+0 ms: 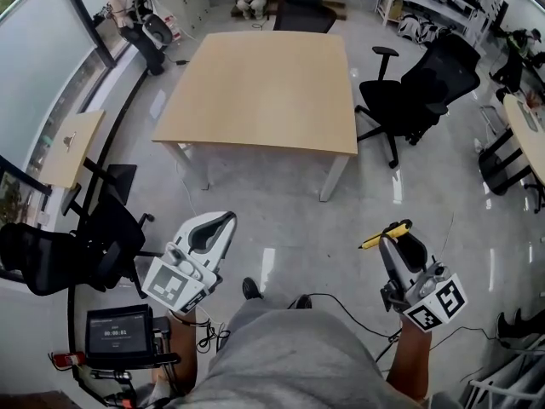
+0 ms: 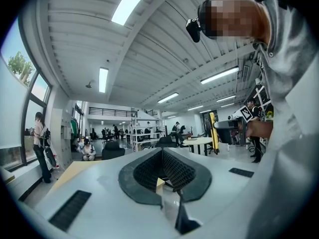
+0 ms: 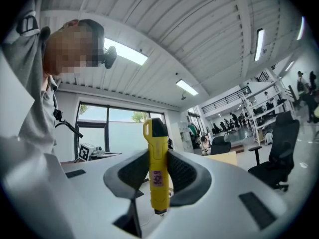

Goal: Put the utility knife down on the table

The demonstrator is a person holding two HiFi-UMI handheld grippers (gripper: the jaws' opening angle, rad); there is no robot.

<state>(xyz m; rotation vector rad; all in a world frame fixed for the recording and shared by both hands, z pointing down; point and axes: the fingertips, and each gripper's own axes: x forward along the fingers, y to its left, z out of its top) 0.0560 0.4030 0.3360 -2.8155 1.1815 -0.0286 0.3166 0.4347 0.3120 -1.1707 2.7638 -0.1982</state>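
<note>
Right gripper (image 1: 407, 230) is clamped on the yellow plastic utility knife (image 1: 384, 235). In the right gripper view both black ribbed pads (image 3: 180, 172) press its sides at mid-body, with no gap either side. The black-capped end of the yellow plastic utility knife (image 3: 156, 166) stands up past the jaw tips, and the other end hangs just below the pads. In the head view it sits crosswise at the jaw tips, tilted, with most of its length sticking out toward the left gripper's side.

Left gripper (image 1: 226, 220) – jaws closed together with nothing between them. In the left gripper view the ribbed pads (image 2: 174, 169) meet at the tips.

Knife is in the air, over the glossy grey floor (image 1: 306, 228) – not on the square light-wood table with white legs (image 1: 264, 92). The table is well ahead of both grippers, top bare.

Black mesh office chairs: one (image 1: 426, 88) right of the table, one (image 1: 305, 11) at its far edge and one (image 1: 68, 250) near the left gripper. Small black screen device (image 1: 119, 335) on a stand sits bottom left, beside the person's grey-clad legs (image 1: 289, 356).
</note>
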